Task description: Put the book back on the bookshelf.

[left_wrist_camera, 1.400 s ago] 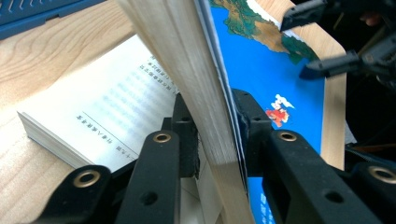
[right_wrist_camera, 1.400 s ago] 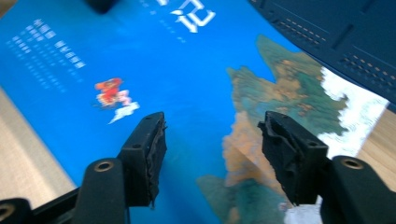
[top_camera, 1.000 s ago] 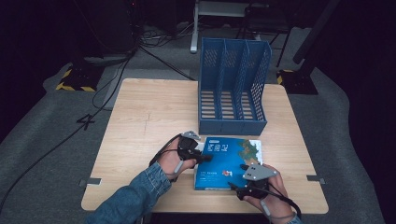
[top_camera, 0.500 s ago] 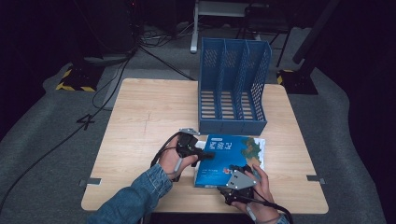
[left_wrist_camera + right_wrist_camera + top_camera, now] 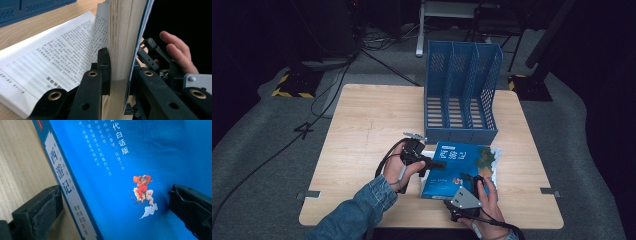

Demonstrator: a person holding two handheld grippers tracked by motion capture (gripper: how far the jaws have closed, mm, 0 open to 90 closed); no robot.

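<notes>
Book [image 5: 460, 169] clamped by my left gripper [image 5: 119, 75], right one loose around it.
My left jaws pinch the front cover and page block; my right gripper [image 5: 112, 207] has just been opening, jaws wide astride the spine edge, not pressing. The book lies near the table's [image 5: 362, 130] front edge, before the blue file rack [image 5: 462, 90]; dark room beyond.

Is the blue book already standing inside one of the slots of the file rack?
No, the blue book lies on the table in front of the blue file rack, with the left gripper clamped on its pages.
</notes>
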